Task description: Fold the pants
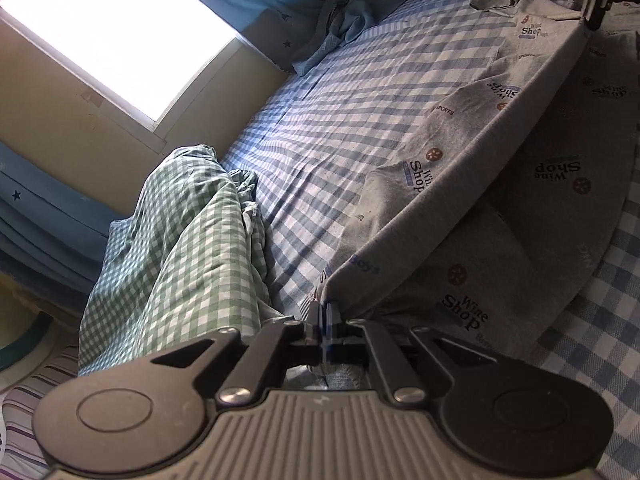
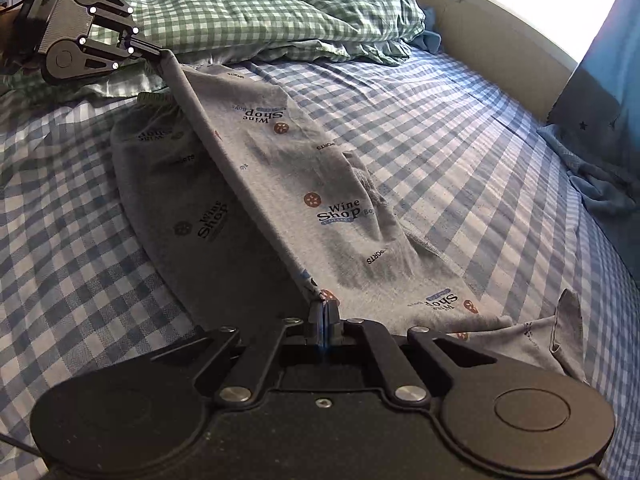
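Grey pants [image 1: 460, 148] printed with "Wine Shop" logos lie on a blue checked bed; they also show in the right wrist view [image 2: 320, 184]. My left gripper [image 1: 323, 312] is shut on one end of a raised edge of the pants. My right gripper [image 2: 322, 308] is shut on the other end. The edge is stretched taut between them, lifted above the bed, with cloth hanging down on both sides. The left gripper shows in the right wrist view [image 2: 158, 51] at the top left. The right gripper shows in the left wrist view [image 1: 592, 20] at the top right.
A green checked duvet [image 1: 180, 248] is bunched at the head of the bed beside the left gripper. The blue checked sheet [image 2: 460, 128] stretches toward a wall with a bright window [image 1: 120, 28]. Blue cloth [image 2: 600, 184] lies crumpled by the curtain.
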`<state>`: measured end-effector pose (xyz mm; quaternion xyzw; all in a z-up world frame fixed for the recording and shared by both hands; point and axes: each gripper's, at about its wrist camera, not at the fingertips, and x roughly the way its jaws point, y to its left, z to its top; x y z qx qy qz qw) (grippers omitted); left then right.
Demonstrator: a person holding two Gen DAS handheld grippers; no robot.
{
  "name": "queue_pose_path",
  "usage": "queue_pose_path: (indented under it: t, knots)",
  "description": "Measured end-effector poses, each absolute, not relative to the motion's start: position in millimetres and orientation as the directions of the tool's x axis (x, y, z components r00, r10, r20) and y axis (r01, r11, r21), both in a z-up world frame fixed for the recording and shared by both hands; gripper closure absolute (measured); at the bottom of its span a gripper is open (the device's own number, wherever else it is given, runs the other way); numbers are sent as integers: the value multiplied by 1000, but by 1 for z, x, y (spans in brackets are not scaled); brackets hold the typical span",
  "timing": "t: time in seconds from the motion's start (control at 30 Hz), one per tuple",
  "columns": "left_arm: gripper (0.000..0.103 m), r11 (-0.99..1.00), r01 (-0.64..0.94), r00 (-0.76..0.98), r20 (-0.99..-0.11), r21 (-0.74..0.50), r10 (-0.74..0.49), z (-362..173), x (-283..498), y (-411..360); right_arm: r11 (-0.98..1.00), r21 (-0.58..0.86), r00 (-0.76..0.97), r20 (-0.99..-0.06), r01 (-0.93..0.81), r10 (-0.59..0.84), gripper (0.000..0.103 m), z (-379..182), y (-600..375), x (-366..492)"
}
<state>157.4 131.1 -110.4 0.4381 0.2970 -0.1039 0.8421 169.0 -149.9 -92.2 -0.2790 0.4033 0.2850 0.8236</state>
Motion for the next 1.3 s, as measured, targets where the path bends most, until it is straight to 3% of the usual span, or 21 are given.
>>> queue_pose_path:
  t: [0.43,0.6,0.63,0.7,0.73,0.77,0.8,0.83,0.87,1.03,1.3]
  knots:
    - [103,527,566,703,-705,635,94,-164,128,128,662,-189,420,-884,-726,207,103,-141,-143,134]
    - [101,574,620,597,-796,534,95,-165,135,130,692,-193,441,-876,-696,199,100,-149,-144,134]
    - [95,600,610,587,-804,518,98,-163,137,131,702,-184,440,-875,-688,202,97,-149,-146,134]
    - [78,677,563,551,-826,473,119,-157,140,131,731,-179,457,-867,-658,199,78,-145,-150,132]
    - [53,719,527,542,-831,454,128,-152,141,131,746,-172,468,-859,-644,206,72,-141,-155,130]
    - [30,760,482,542,-830,436,133,-146,140,129,764,-164,483,-850,-624,212,58,-136,-160,127]
    - [22,795,437,546,-826,422,138,-140,139,126,783,-161,499,-841,-600,210,36,-132,-166,125]
    - [13,823,396,550,-823,407,143,-135,138,121,808,-160,521,-829,-568,202,27,-128,-176,121]
    - [8,852,356,552,-822,384,140,-129,136,114,829,-160,540,-820,-536,191,18,-124,-186,119]
    - [6,914,317,557,-829,255,38,-111,137,46,944,-120,582,-809,-308,87,6,-113,-267,110]
    - [2,892,434,591,-787,124,-178,-98,151,-131,993,-68,560,-821,99,-112,7,-97,-469,122]
